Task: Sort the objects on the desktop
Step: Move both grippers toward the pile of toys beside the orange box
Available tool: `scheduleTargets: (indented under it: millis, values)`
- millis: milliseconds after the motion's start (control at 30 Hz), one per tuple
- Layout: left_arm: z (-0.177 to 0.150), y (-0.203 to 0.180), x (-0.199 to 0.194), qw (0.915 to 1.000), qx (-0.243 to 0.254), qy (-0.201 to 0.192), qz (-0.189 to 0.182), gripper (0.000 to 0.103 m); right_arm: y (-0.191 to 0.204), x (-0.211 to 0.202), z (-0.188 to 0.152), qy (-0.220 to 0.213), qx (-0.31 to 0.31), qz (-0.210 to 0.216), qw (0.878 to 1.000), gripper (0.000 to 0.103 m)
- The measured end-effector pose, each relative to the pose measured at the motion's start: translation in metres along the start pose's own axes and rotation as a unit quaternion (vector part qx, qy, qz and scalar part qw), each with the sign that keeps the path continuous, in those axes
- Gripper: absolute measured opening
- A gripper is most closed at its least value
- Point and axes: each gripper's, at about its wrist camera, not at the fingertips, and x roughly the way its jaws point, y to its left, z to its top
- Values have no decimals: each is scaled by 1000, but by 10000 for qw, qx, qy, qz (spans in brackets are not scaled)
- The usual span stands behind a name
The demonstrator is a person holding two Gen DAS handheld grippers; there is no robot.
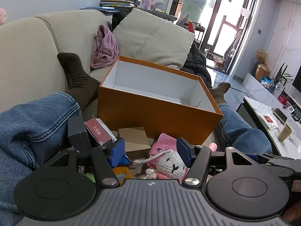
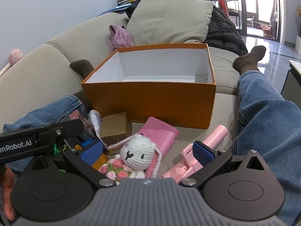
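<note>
Your legs lie spread along the sofa (image 2: 33, 75), and that fences the clutter into the strip of seat between them. At the left of the pile, against your left knee, a dark red box (image 1: 97, 131) leans on a plain cardboard box (image 1: 134, 138). Your left tool (image 1: 150, 151) hangs over this end, jaws well apart and gripping nothing, though the crochet bunny (image 1: 170, 164) lies just under its right pad.

In the middle the same bunny rests head-up on a pink case (image 2: 160, 137), flowers at its chest. Your right tool (image 2: 144, 153) straddles it with jaws at their widest, not yet pressing, so it looks set for a pick. To the right a pink gadget (image 2: 203, 150) lies beside the right pad.

Beyond the pile, toward the far edge of the seat, the orange box (image 2: 150, 101) stands open and empty, probably the sorting bin, placed within easy reach.
</note>
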Motion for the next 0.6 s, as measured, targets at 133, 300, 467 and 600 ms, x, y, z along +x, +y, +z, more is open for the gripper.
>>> scheduleTargets:
  millis: [133,300,467,600]
  values:
    - [0,0,1,10000,-6,18,34,72,-3,1,-1,47,93,2,9999,102]
    - [0,1,1,10000,-9,53,-5,72,-3,4,-1,129,117,-17,9998,102]
    - [-1,1,3,9999,-23,108,-48,72,-3,4,-2,151,112,-55,9998,102]
    - [-1,1,4,9999,-25,148,-45,72,-5,7,-2,209,134,-69,9997,102]
